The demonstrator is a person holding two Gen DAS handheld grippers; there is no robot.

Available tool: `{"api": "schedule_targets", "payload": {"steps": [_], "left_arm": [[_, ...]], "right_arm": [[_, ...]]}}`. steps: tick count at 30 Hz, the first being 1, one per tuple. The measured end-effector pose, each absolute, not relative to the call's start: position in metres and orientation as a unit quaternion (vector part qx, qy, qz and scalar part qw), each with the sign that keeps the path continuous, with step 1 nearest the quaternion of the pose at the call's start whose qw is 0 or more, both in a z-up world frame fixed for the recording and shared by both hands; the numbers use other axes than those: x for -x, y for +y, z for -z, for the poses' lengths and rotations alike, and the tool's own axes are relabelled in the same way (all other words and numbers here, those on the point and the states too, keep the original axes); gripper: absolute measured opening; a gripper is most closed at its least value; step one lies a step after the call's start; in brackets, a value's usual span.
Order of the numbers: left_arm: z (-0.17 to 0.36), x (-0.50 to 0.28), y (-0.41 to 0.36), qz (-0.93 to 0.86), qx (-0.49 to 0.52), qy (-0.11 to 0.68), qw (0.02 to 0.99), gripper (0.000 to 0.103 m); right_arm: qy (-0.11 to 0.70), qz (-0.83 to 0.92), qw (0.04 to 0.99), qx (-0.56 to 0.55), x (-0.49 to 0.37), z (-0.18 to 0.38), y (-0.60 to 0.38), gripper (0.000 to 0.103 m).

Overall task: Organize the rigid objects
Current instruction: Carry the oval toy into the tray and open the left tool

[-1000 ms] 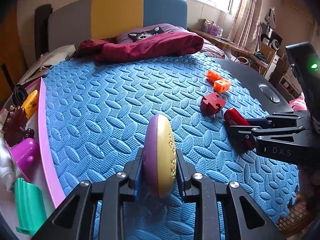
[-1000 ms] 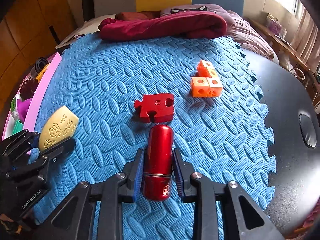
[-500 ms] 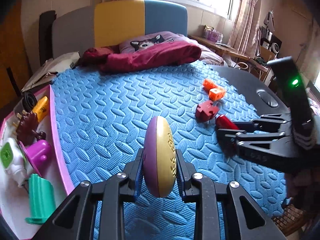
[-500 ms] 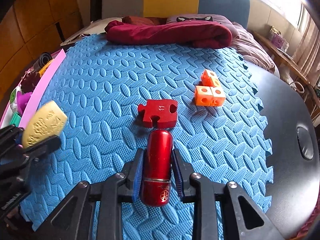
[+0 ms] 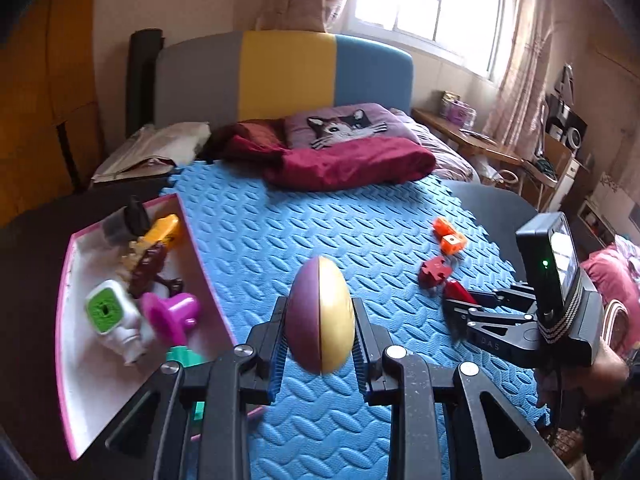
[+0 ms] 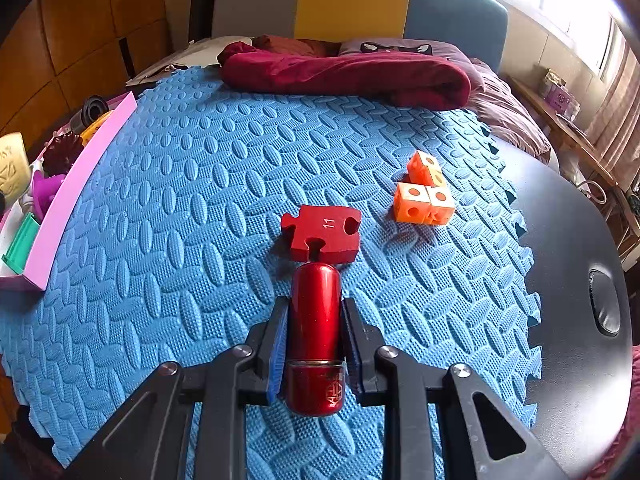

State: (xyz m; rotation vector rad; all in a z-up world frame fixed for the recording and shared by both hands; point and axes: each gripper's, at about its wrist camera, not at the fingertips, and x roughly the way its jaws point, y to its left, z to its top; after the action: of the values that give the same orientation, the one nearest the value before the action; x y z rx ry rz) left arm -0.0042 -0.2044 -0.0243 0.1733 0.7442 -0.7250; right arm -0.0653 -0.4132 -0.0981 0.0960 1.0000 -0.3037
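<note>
In the left wrist view, the left gripper [image 5: 320, 334] is closed on a purple and yellow egg-shaped toy [image 5: 320, 314], one pad on each side of it, and the toy is held above the blue foam mat [image 5: 320, 220]. To the left, at the edge of the mat, is a pink-rimmed tray [image 5: 64, 320]. Inside it lie a white bottle with a green cap [image 5: 110, 320], a magenta piece [image 5: 172, 312], a dark brown figure [image 5: 150, 266], a yellow piece [image 5: 162, 232] and a green piece [image 5: 186, 356] partly hidden behind the gripper. On the right side the right gripper [image 5: 460, 308] is seen from the side, and a red tip shows between its fingers. Just beyond it on the mat lies a red puzzle piece [image 5: 434, 270], and a little further the orange cubes [image 5: 450, 236]. A dark red blanket [image 5: 348, 164] lies at the far end of the mat.

In the right wrist view, the right gripper [image 6: 314, 340] is closed around a red metal cylinder [image 6: 316, 332], which points forward along the fingers, above the mat [image 6: 180, 200]. Its front end is just before the red puzzle piece [image 6: 322, 232], marked 11; I cannot tell if they touch. The orange cubes [image 6: 424, 196] lie near, to the right of the puzzle piece. The tray [image 6: 68, 196] is at the left edge, and the yellow side of the egg-shaped toy [image 6: 14, 160] shows above it
</note>
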Motion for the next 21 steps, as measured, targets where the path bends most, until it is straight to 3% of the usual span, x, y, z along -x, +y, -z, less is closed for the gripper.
{"api": "schedule_targets", "payload": {"steps": [21], "left_arm": [[0.033,-0.017,-0.121,0.262,-0.044,0.376,0.888,0.028]], "right_arm": [[0.475,0.146,0.867,-0.042,0.066,0.097,-0.412,0.025]]}}
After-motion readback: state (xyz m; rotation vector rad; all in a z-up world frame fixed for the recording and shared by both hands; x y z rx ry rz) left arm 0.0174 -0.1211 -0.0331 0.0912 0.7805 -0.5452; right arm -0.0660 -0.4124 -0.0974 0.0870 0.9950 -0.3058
